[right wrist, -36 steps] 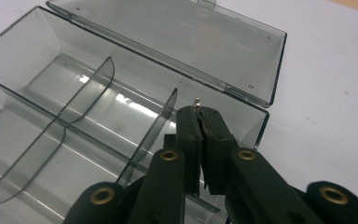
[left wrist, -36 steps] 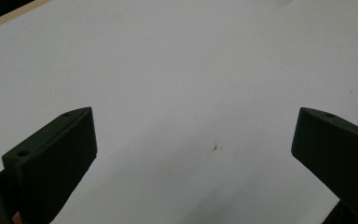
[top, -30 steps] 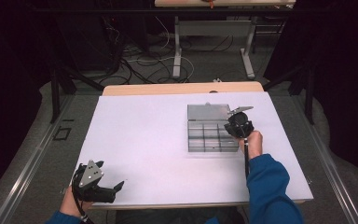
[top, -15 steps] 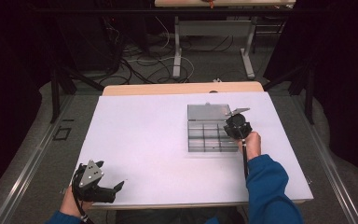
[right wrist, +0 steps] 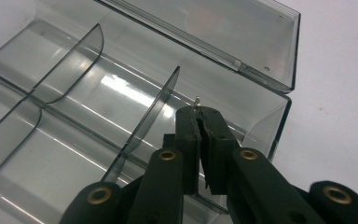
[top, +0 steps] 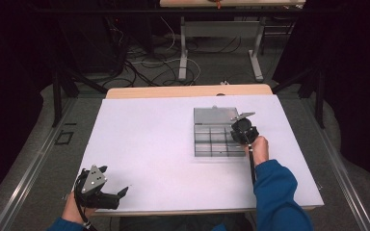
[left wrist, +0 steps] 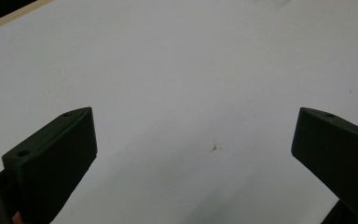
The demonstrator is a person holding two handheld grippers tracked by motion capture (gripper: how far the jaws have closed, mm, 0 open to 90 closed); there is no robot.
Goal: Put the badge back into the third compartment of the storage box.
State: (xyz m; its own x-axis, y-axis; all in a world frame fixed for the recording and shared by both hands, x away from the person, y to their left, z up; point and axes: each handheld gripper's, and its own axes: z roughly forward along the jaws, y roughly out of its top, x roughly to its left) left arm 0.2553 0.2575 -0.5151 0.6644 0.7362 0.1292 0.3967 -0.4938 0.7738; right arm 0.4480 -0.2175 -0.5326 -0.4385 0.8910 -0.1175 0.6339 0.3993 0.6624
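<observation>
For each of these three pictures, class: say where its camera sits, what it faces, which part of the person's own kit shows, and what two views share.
High view: above the person's side, facing forward and down on the white table; both forearms, left gripper, right gripper.
Left gripper view: on the left gripper, facing bare table; jaws wide apart.
Right gripper view: on the right gripper, facing the clear compartment box; jaws pinching a small metal piece.
Shared: box, high and right gripper views.

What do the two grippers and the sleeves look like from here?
Both grippers are black. The left gripper carries a grey three-cornered plate on top, and its jaws are blunt blocks with small holes. The right gripper has slim jaws on linked arms with brass-coloured pivot pins; it too has a grey plate, and a dark cable trails back. Both sleeves are blue.
</observation>
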